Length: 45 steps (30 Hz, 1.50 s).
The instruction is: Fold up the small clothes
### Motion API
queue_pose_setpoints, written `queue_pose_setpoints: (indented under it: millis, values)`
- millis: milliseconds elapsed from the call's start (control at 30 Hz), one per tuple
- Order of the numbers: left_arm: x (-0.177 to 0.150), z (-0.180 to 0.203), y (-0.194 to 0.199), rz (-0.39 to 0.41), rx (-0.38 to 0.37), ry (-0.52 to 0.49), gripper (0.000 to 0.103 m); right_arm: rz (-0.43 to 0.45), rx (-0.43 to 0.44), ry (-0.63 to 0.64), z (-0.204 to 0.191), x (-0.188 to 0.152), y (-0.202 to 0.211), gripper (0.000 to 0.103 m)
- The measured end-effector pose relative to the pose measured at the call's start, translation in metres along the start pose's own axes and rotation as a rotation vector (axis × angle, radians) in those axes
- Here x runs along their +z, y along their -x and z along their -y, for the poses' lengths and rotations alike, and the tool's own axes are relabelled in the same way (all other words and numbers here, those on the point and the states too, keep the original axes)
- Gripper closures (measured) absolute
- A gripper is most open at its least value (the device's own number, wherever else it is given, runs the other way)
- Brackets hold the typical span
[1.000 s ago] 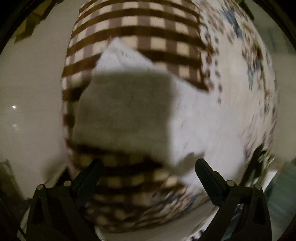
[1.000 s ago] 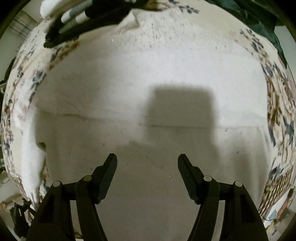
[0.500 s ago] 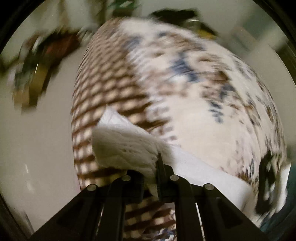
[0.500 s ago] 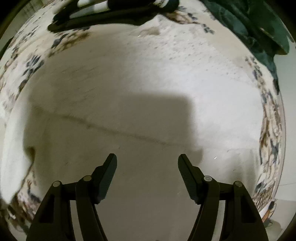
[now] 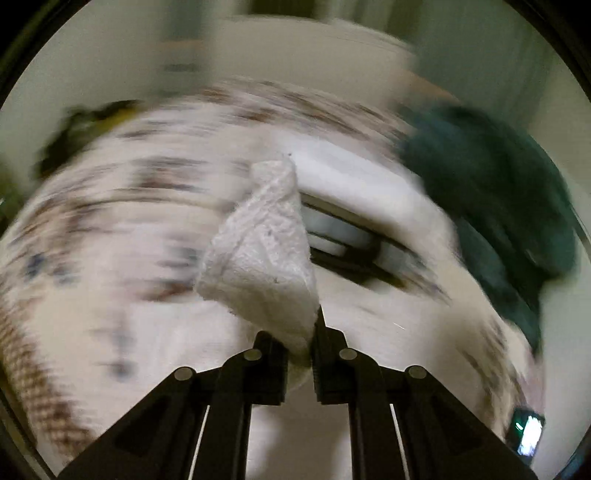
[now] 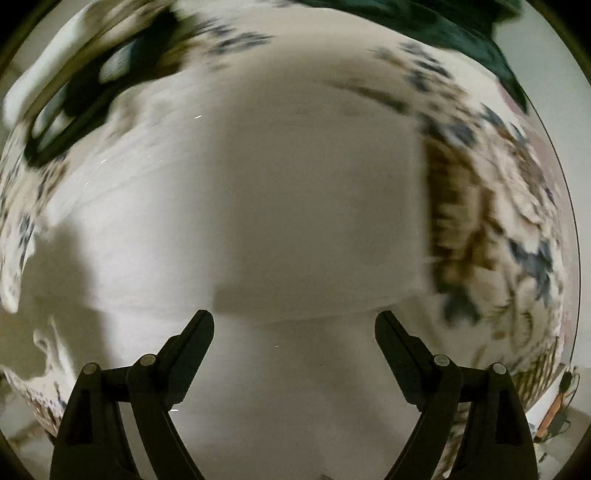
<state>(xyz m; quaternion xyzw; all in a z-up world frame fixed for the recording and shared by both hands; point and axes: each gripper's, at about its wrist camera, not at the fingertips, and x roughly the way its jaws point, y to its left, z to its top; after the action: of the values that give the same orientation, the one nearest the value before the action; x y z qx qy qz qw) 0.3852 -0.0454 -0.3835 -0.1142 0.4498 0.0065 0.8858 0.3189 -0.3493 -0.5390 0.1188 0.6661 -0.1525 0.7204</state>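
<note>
A small white terry cloth [image 5: 264, 254] lies spread on a patterned bedcover. My left gripper [image 5: 301, 343] is shut on one corner of the cloth and holds that corner lifted, so it stands up as a cone in front of the camera. In the right wrist view the same white cloth [image 6: 258, 206] fills the middle, with a fold line across it just beyond the fingertips. My right gripper [image 6: 294, 325] is open and empty, low over the cloth. The left gripper [image 6: 85, 85] shows blurred at the upper left of the right wrist view.
The patterned bedcover [image 5: 110, 206] with brown check and blue flowers lies under the cloth, also at the right of the right wrist view [image 6: 480, 206]. A dark green garment [image 5: 491, 199] lies at the right, and at the top of the right wrist view [image 6: 424, 22]. A lit phone [image 5: 526, 434] sits low right.
My left gripper closed on the cloth's corner, lifted it and swung toward the right. My right gripper stayed open and shifted over the cloth. Both views are motion-blurred now.
</note>
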Motion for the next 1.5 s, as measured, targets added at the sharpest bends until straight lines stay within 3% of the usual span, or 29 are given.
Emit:
queue_pose_setpoints:
  millis: [100, 200, 367, 400, 433, 467, 500, 567, 633, 700, 833, 900, 967, 1033, 1167, 1300, 1367, 1467, 1500]
  values:
    - [-0.033, 0.106, -0.045, -0.098, -0.092, -0.167, 0.095, 0.003, -0.02, -0.066, 0.054, 0.008, -0.001, 0.013]
    - [-0.067, 0.171, -0.079, -0.208, -0.149, -0.271, 0.095, -0.023, -0.018, -0.118, 0.092, 0.009, -0.008, 0.013]
    - [-0.101, 0.214, -0.11, -0.337, -0.162, -0.355, 0.089, -0.053, 0.107, -0.126, 0.132, 0.004, -0.011, 0.013]
    - [-0.101, 0.215, -0.11, -0.35, -0.165, -0.36, 0.076, -0.056, 0.131, -0.12, 0.143, 0.004, -0.012, 0.013]
    - [-0.097, 0.208, -0.107, -0.353, -0.169, -0.355, 0.069, -0.058, 0.161, -0.117, 0.152, 0.003, -0.012, 0.013]
    - [-0.096, 0.198, -0.099, -0.343, -0.164, -0.346, 0.053, -0.056, 0.185, -0.122, 0.161, 0.003, -0.008, 0.013]
    - [-0.091, 0.186, -0.092, -0.328, -0.154, -0.333, 0.028, -0.055, 0.21, -0.132, 0.174, 0.006, -0.005, 0.013]
    - [-0.075, 0.151, -0.081, -0.279, -0.096, -0.28, 0.008, -0.043, 0.278, -0.174, 0.193, 0.012, 0.005, 0.013]
    - [-0.061, 0.114, -0.077, -0.258, -0.015, -0.244, 0.008, -0.027, 0.327, -0.213, 0.196, 0.019, 0.017, 0.013]
    - [-0.05, 0.066, -0.086, -0.262, 0.123, -0.217, 0.008, -0.014, 0.387, -0.226, 0.196, 0.034, 0.02, 0.013]
    - [-0.049, -0.011, -0.126, -0.31, 0.289, -0.139, 0.008, 0.018, 0.443, -0.164, 0.152, 0.069, 0.011, 0.019]
    - [-0.054, -0.037, -0.146, -0.331, 0.343, -0.128, 0.008, -0.003, 0.385, -0.091, 0.126, 0.078, -0.009, 0.036]
    - [-0.062, -0.056, -0.159, -0.351, 0.332, -0.097, 0.005, -0.093, 0.27, -0.013, 0.102, 0.083, -0.039, 0.049]
    - [-0.068, -0.068, -0.164, -0.349, 0.288, -0.059, 0.001, -0.129, 0.186, 0.016, 0.094, 0.084, -0.058, 0.05]
    - [-0.078, -0.073, -0.165, -0.329, 0.25, -0.026, 0.0, -0.132, 0.106, 0.128, 0.079, 0.086, -0.063, 0.049]
    - [-0.081, -0.071, -0.166, -0.317, 0.258, -0.006, 0.0, -0.153, 0.084, 0.182, 0.066, 0.092, -0.064, 0.051]
    - [-0.082, -0.069, -0.164, -0.319, 0.276, 0.002, 0.0, -0.149, 0.111, 0.22, 0.055, 0.092, -0.055, 0.07]
    - [-0.077, -0.066, -0.156, -0.322, 0.321, 0.012, 0.0, -0.145, 0.157, 0.262, 0.047, 0.086, -0.033, 0.071]
    - [-0.076, -0.065, -0.153, -0.32, 0.335, 0.009, 0.0, -0.151, 0.182, 0.265, 0.049, 0.086, -0.029, 0.081]
